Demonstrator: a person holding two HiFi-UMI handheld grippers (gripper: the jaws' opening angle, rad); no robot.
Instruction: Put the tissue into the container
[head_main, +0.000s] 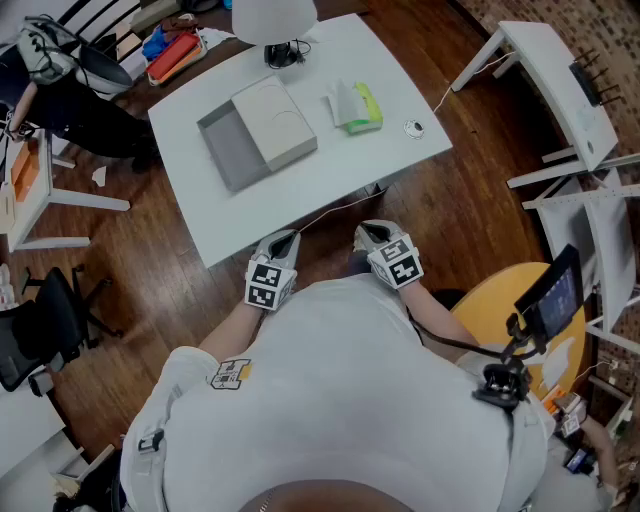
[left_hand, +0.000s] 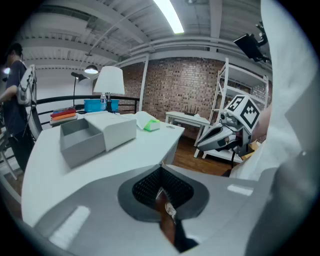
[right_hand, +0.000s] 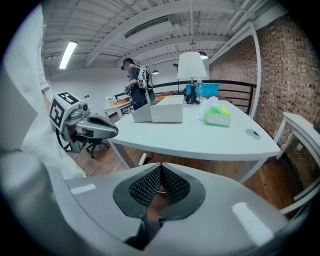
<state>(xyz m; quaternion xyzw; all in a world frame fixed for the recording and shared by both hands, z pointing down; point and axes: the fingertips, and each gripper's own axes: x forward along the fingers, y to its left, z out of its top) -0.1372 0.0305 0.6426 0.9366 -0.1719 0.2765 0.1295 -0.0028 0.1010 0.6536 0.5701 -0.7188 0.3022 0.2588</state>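
Observation:
A grey open container (head_main: 232, 147) with a white lid part (head_main: 275, 121) lies on the white table (head_main: 330, 175). The tissue pack (head_main: 355, 107), white and green, sits to its right. Both grippers hover off the table's near edge, close to the person's chest. My left gripper (head_main: 285, 238) is shut with nothing in it, and my right gripper (head_main: 370, 230) likewise. In the left gripper view the jaws (left_hand: 161, 167) meet, with the container (left_hand: 95, 135) and tissue pack (left_hand: 150, 123) far ahead. The right gripper view shows closed jaws (right_hand: 160, 165), the container (right_hand: 160, 110) and tissue pack (right_hand: 217, 115).
A white lamp (head_main: 274, 18) stands at the table's far edge. A small round disc (head_main: 414, 128) lies right of the tissue. Another white desk (head_main: 560, 85) is at the right, a black chair (head_main: 40, 325) at the left. A person (right_hand: 135, 82) stands behind the table.

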